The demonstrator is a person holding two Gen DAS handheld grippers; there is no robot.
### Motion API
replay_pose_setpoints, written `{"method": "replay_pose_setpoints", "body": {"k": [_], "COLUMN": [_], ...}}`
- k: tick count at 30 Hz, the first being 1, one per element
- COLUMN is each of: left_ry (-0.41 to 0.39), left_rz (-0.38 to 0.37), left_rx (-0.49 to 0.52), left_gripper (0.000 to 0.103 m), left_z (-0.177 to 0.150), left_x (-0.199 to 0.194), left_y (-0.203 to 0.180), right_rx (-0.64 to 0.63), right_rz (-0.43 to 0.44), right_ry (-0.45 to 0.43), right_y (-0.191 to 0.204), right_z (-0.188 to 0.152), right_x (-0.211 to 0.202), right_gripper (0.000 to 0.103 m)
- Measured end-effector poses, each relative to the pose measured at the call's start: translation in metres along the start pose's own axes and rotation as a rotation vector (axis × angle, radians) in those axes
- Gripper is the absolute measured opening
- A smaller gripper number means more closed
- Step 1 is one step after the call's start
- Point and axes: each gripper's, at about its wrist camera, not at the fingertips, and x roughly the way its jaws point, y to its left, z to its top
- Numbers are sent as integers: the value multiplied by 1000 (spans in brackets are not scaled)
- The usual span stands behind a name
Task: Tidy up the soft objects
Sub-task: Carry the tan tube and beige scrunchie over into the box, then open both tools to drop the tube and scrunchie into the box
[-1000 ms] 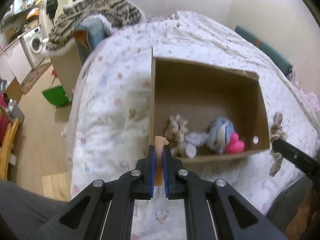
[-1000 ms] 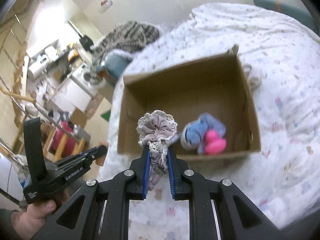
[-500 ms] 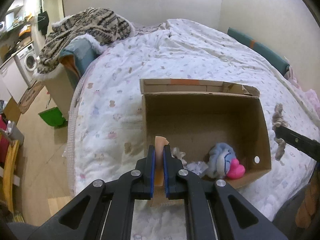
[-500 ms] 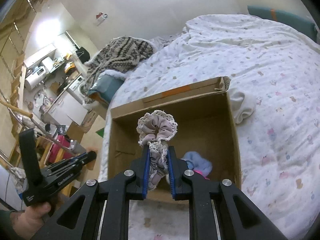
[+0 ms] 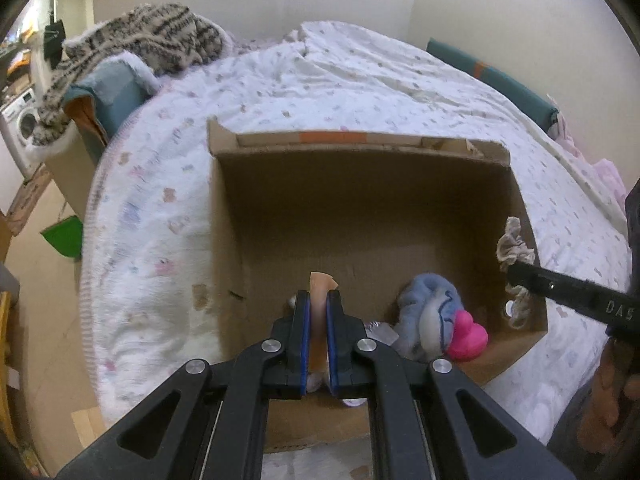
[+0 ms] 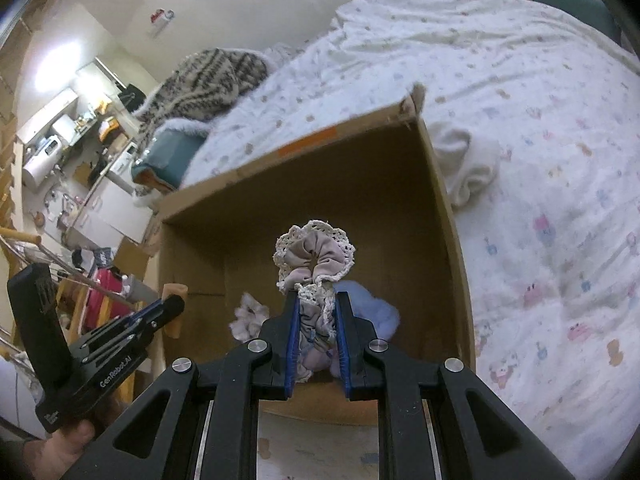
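An open cardboard box sits on the bed. My left gripper is shut on a small tan soft piece and holds it over the box's near left part; it also shows in the right wrist view. My right gripper is shut on a lace-edged mauve scrunchie and holds it above the box's inside; the scrunchie shows at the right in the left wrist view. Inside the box lie a blue plush with a pink part and a pale fluffy item.
The bed has a white patterned quilt. A striped blanket lies on a chair at the far left. A white cloth lies beside the box. A green bin and a washing machine stand by the floor at left.
Both grippers have moved forward over the box with their items still held. The box now fills more of both views.
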Motion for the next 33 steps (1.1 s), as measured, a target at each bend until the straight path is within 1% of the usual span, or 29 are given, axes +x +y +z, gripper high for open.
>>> {"method": "replay_pose_setpoints", "body": {"k": [2, 8, 11, 15, 22, 23, 25, 30, 33], "left_ry": [8, 45, 47, 68, 66, 66, 63, 55, 53], "left_rz": [3, 4, 21, 9, 18, 19, 18, 15, 15], "left_rx": [-6, -16, 12, -16, -17, -18, -20, -10, -1], "left_gripper": [7, 7, 7, 7, 9, 10, 15, 17, 21], "left_z": [-1, -3, -3, -5, -6, -6, -6, -7, -8], "left_x": [4, 10, 14, 17, 17, 17, 17, 16, 16], "left_y": [0, -1, -6, -4, -4, -4, -4, -8, -10], "right_rx": [-10, -55, -42, -39, -24, -28, -33, -19, -28], "right_rz": [-25, -95, -100, -109, -110, -110, -109, -98, -99], "right_ry": [21, 41, 55, 69, 64, 62, 62, 60, 58], "right_y": [1, 6, 3, -1, -1, 0, 1, -2, -2], "right_z": [-5, -11, -12, -13, -10, -10, -10, -9, -9], "right_x": [6, 19, 24, 28, 29, 29, 29, 29, 27], "right_gripper": [18, 18, 18, 18, 18, 18, 18, 19, 19]}}
